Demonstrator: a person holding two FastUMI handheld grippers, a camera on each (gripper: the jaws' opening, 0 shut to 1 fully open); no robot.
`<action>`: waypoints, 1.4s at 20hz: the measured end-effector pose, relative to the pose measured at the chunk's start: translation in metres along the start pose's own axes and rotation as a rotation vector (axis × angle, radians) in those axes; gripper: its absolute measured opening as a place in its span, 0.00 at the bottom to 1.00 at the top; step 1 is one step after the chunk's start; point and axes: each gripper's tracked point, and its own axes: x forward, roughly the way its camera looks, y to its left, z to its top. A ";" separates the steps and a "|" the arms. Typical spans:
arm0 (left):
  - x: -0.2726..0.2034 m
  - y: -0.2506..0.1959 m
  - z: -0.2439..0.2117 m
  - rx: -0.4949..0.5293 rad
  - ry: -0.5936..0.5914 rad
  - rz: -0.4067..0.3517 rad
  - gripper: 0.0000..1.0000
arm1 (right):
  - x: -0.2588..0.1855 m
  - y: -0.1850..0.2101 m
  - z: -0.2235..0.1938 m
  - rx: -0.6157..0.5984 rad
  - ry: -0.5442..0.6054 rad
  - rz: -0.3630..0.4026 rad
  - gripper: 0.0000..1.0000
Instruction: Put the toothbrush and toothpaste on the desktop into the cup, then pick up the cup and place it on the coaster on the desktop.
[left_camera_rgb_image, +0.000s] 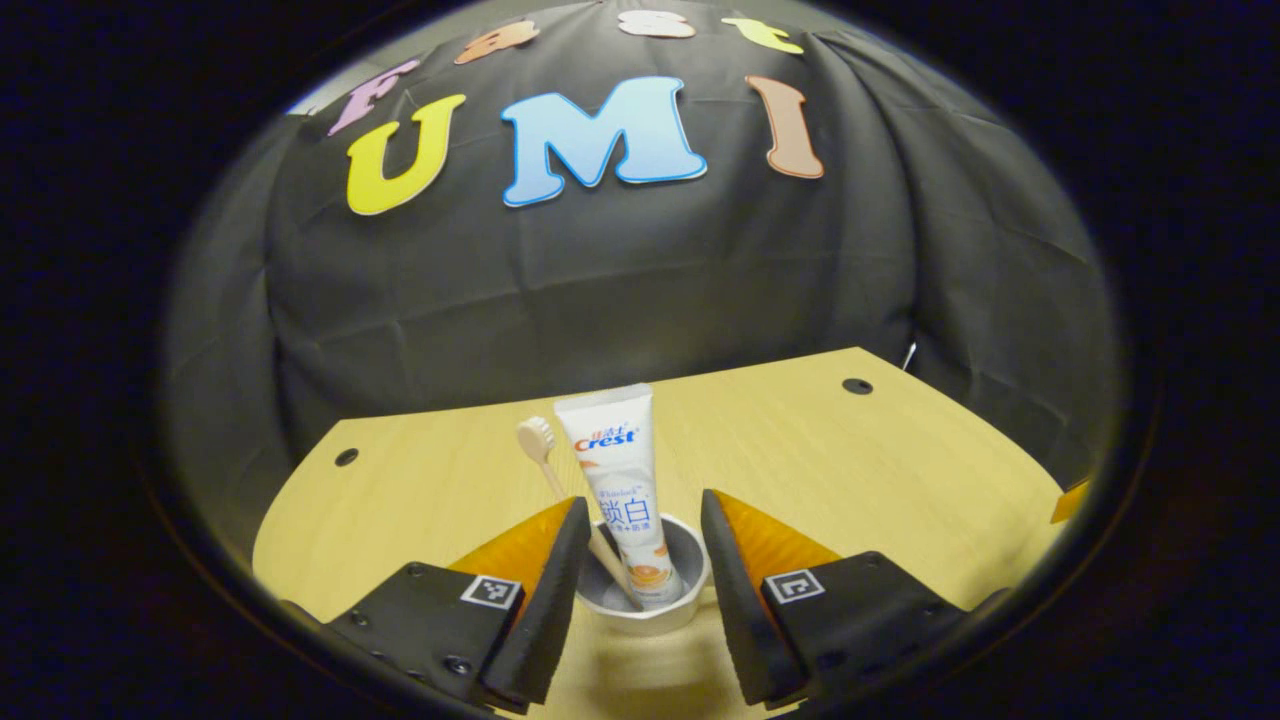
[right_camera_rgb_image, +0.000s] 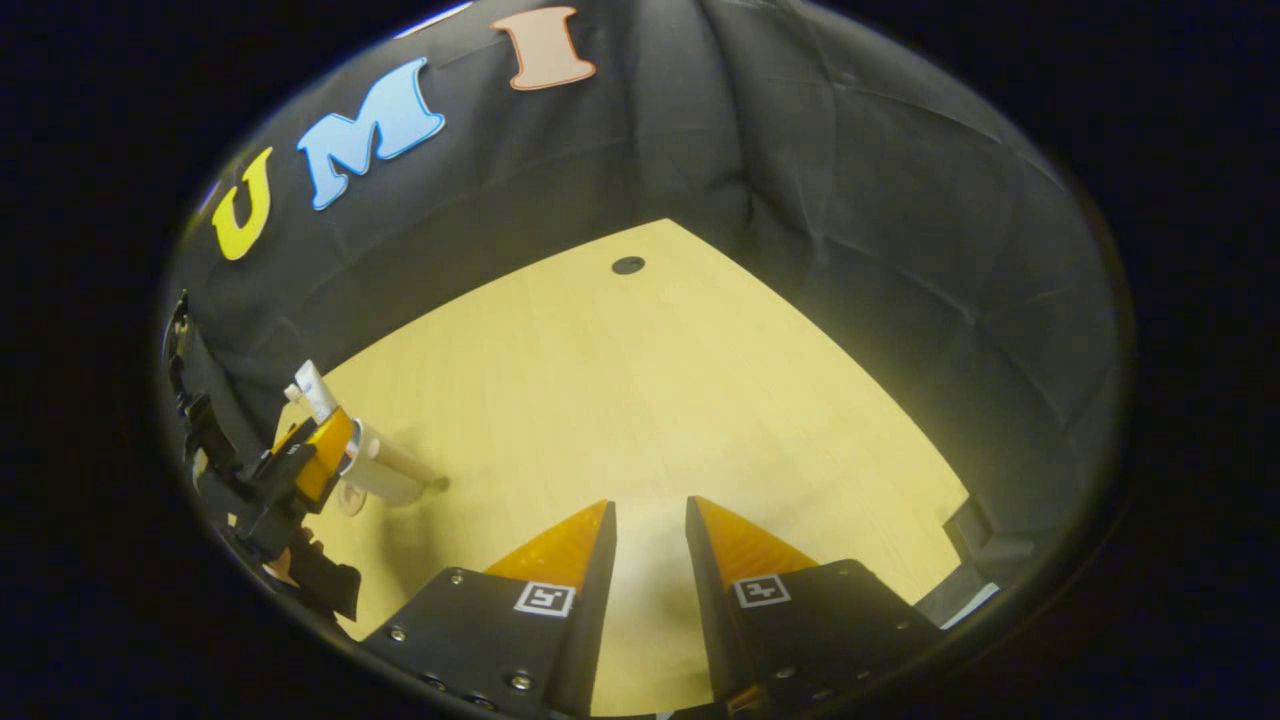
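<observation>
Left claw (left_camera_rgb_image: 640, 545) apparently grips the cup (left_camera_rgb_image: 645, 590) holding toothpaste (left_camera_rgb_image: 620, 480) and toothbrush (left_camera_rgb_image: 545, 455); right claw (right_camera_rgb_image: 650, 525) narrow, empty.

1. The cup (left_camera_rgb_image: 645, 590) is a small pale round vessel, upright, at the near middle of the wooden desktop (left_camera_rgb_image: 850, 470).
2. The toothpaste (left_camera_rgb_image: 622, 480) is a white tube standing in the cup, cap down (its flat crimped end is uppermost), leaning slightly left.
3. The toothbrush (left_camera_rgb_image: 560, 490) is pale, handle in the cup, head up, tilted left.
4. In the right gripper view the cup (right_camera_rgb_image: 385, 475) looks possibly lifted and tilted; blur prevents certainty.
</observation>
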 end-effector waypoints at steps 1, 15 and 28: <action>-0.004 0.000 0.001 -0.007 0.001 0.002 0.74 | -0.002 0.006 0.000 -0.012 -0.001 0.020 0.43; -0.121 0.086 -0.023 -0.097 0.073 0.125 0.77 | 0.018 0.129 -0.001 -0.300 0.145 0.318 0.46; -0.219 0.212 -0.077 -0.209 0.159 0.369 0.77 | 0.045 0.200 -0.014 -0.856 0.310 0.378 0.46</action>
